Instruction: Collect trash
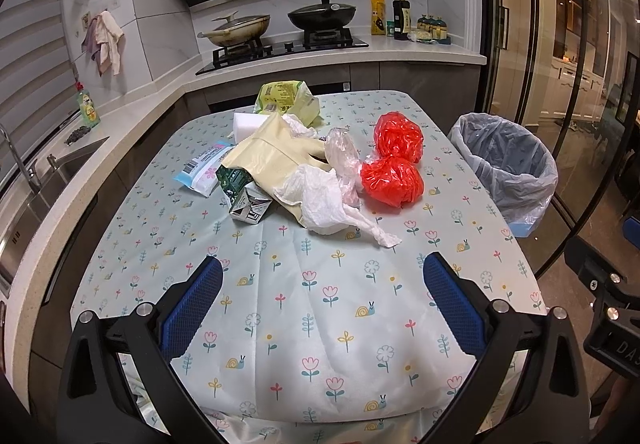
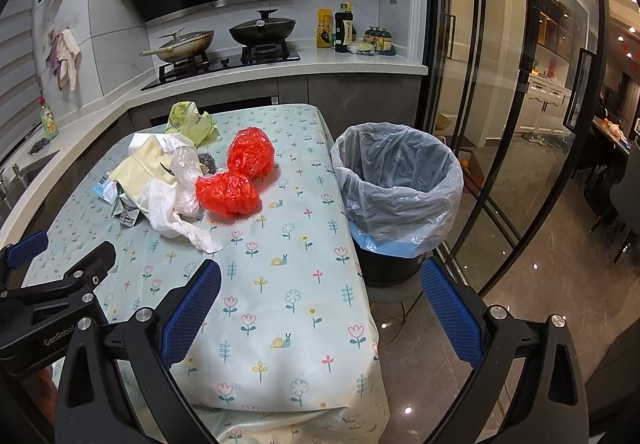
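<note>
- Blue-padded fingers of the left gripper [image 1: 322,296] fill the near edge of its own view, jaws spread wide with nothing between them, hovering over the bare front part of the table [image 1: 320,344] and its flowered cloth.
- Right gripper [image 2: 320,300] is likewise spread and empty, hanging over the table's right front corner, with the floor below its right finger.
- Trash lies heaped on the far half of the table: two crumpled red plastic bags [image 1: 394,163] touching each other on the right side of the heap.
- Just left of them, a clear plastic bag [image 1: 344,159] and a twisted white tissue [image 1: 332,203] rest on a pale yellow glove [image 1: 272,151].
- A crushed green-and-white carton [image 1: 244,195] and a blue-and-white wrapper [image 1: 206,167] sit at the heap's left edge.
- A yellow-green snack bag [image 1: 288,99] and a white block [image 1: 248,121] lie at the back.
- Trash bin [image 2: 396,179], lined with a clear bag, stands on the floor just beside the table's right edge; no contents are visible inside.
</note>
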`<action>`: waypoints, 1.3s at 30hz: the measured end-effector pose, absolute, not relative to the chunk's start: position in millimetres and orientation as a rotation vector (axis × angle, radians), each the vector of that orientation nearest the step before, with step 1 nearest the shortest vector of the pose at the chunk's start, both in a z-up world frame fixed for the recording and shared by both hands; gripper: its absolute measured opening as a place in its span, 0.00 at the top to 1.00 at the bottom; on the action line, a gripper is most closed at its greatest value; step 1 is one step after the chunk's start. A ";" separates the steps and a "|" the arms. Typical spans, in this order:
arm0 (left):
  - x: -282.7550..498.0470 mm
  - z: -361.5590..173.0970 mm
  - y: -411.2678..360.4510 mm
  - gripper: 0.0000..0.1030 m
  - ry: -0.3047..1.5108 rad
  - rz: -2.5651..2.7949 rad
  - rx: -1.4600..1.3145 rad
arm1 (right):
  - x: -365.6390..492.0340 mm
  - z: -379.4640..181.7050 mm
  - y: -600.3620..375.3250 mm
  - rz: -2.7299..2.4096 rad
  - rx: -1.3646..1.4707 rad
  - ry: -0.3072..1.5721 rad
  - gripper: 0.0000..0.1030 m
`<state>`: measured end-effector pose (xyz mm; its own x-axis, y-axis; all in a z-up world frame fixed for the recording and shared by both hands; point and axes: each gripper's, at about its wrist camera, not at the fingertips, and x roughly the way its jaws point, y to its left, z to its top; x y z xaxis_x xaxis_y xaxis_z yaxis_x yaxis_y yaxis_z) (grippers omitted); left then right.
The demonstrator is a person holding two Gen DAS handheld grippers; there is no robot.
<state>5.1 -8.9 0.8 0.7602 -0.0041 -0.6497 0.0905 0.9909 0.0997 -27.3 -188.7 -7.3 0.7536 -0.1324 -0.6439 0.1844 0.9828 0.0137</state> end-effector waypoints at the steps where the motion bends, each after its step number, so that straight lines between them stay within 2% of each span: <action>1: 5.1 0.7 -8.9 0.07 0.706 -0.051 0.129 | -27.2 -7.4 -188.6 -0.174 0.078 0.697 0.07; 39: -0.5 -0.7 -14.5 0.07 0.683 -0.058 0.130 | -28.5 -6.9 -189.6 -0.173 0.081 0.695 0.07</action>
<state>-0.5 -14.5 -0.7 0.7744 -0.0112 -0.6326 0.0964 0.9903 0.1005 -28.5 -189.6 -6.9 0.7543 -0.1315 -0.6432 0.1853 0.9825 0.0165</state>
